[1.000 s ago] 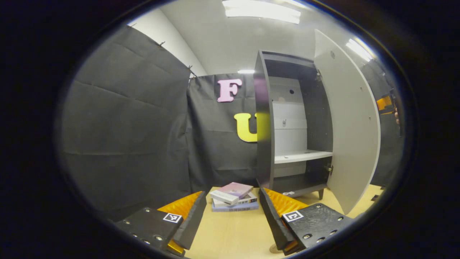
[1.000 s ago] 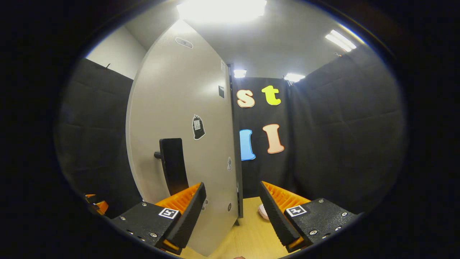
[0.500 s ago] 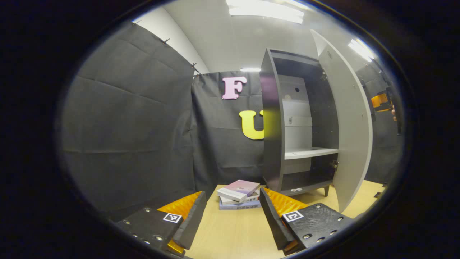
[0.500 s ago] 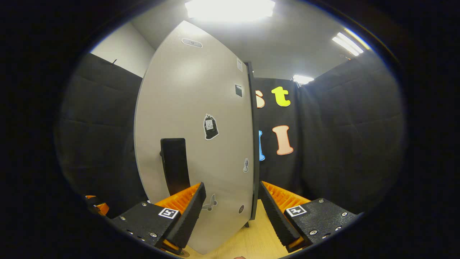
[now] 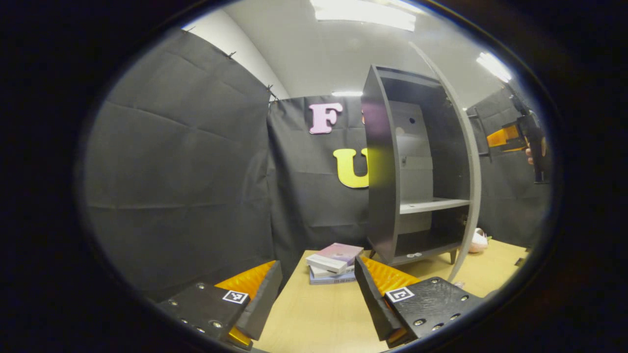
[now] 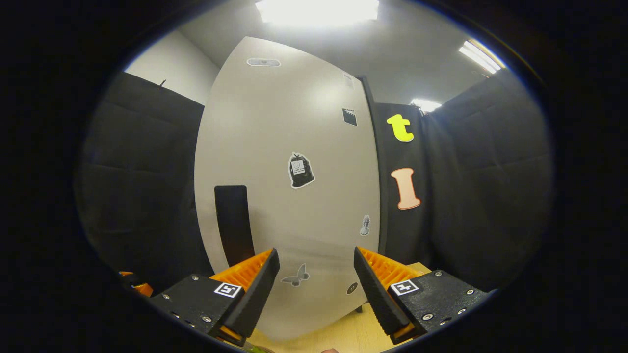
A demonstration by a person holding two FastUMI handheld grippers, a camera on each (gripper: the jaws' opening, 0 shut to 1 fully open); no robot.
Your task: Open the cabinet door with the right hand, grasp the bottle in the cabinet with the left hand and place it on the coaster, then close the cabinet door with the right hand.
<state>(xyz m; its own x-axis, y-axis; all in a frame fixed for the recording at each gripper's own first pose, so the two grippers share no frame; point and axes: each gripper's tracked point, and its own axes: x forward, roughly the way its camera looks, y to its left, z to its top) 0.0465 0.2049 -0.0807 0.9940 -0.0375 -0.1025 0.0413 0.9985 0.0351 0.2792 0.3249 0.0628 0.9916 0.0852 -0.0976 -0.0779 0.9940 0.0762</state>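
The dark grey cabinet stands at the back of the wooden table, and both its shelf and its floor are bare. Its pale door shows edge-on in the left gripper view, about half open. My left gripper is open low over the table with nothing between its fingers. In the right gripper view the door's outer face is close ahead, its black handle at lower left. My right gripper is open in front of the door. Far off to the right, that right gripper is level with the handle.
A small stack of books lies on the table left of the cabinet. A pinkish-white object sits on the table beyond the door. Black cloth walls close in the booth on all sides.
The door has swung toward the cabinet, from wide open to about halfway. The right gripper has followed its outer face. The cabinet has drifted right in the left gripper view.
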